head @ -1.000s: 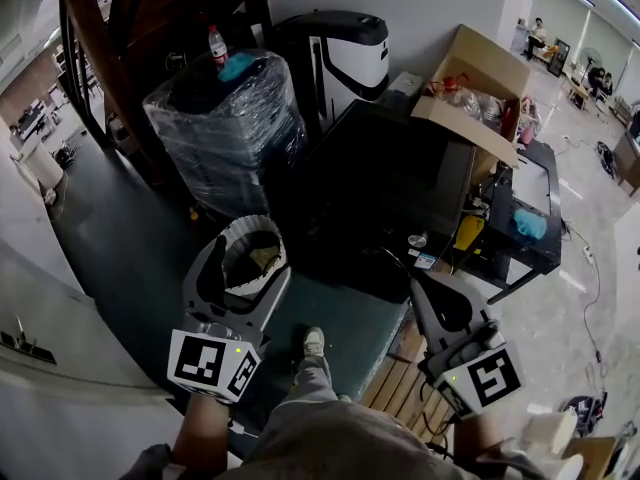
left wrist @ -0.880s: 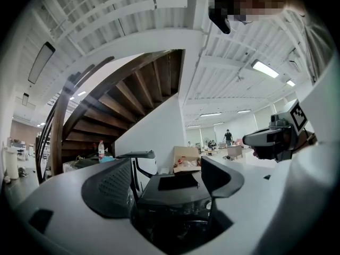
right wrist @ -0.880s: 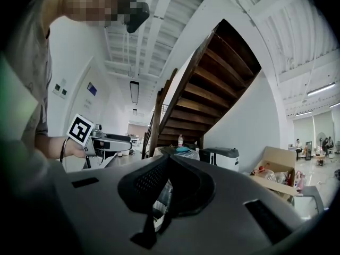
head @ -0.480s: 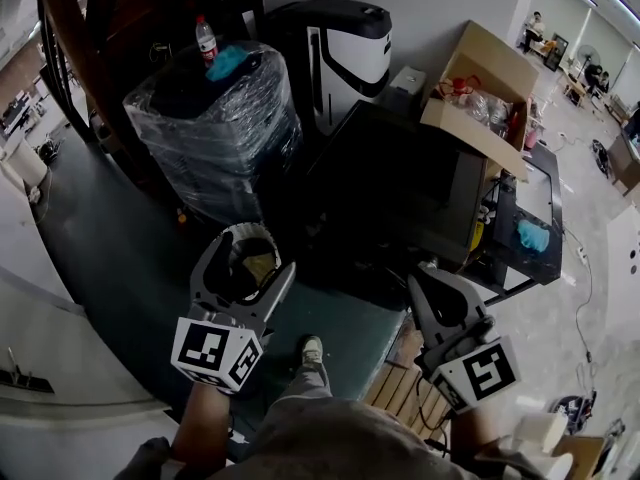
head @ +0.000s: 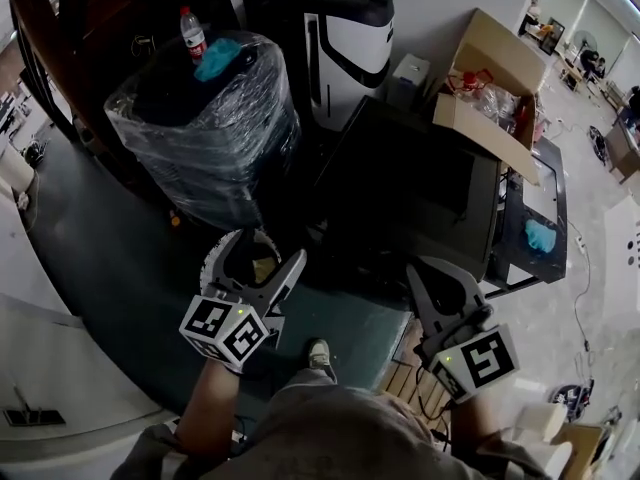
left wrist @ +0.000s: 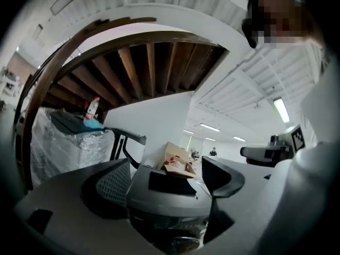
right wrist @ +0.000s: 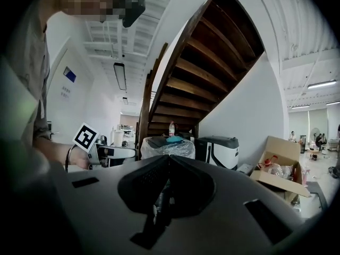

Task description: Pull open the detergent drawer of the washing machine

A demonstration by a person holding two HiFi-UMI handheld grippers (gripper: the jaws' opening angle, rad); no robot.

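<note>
Nearest the camera in the head view, the person's shoe [head: 319, 352] stands on a green floor mat [head: 350, 323], with wooden slats [head: 405, 380] just beside it at the right.

The left gripper [head: 262, 253] is held out ahead of the person's left forearm. Its jaws stand wide apart and grip nothing. In the left gripper view, only the distant machine shows in the gap between them. This posture is judged a pre-opened one, ready to take the drawer front. A round white-rimmed bin [head: 243, 246] sits on the floor below and behind these jaws, apart from them.

The right gripper [head: 418, 274] is held at the person's right. Its jaws are closed tip to tip with nothing between them. It appears idle and is kept to one side, which leaves the left gripper a free path.

The washing machine [head: 410, 183] is the dark grey cabinet ahead, past the mat and well apart from both grippers. The left gripper view faces its front, where a dark panel [left wrist: 170, 182] sits high up. Whether that panel is the detergent drawer cannot be told. No drawer projects from the front, so the pull is judged not yet begun.

Farther off stand a film-wrapped load [head: 205, 128] with a bottle [head: 190, 33] on top, a black-and-white appliance [head: 345, 38] and a cardboard box [head: 485, 98].
</note>
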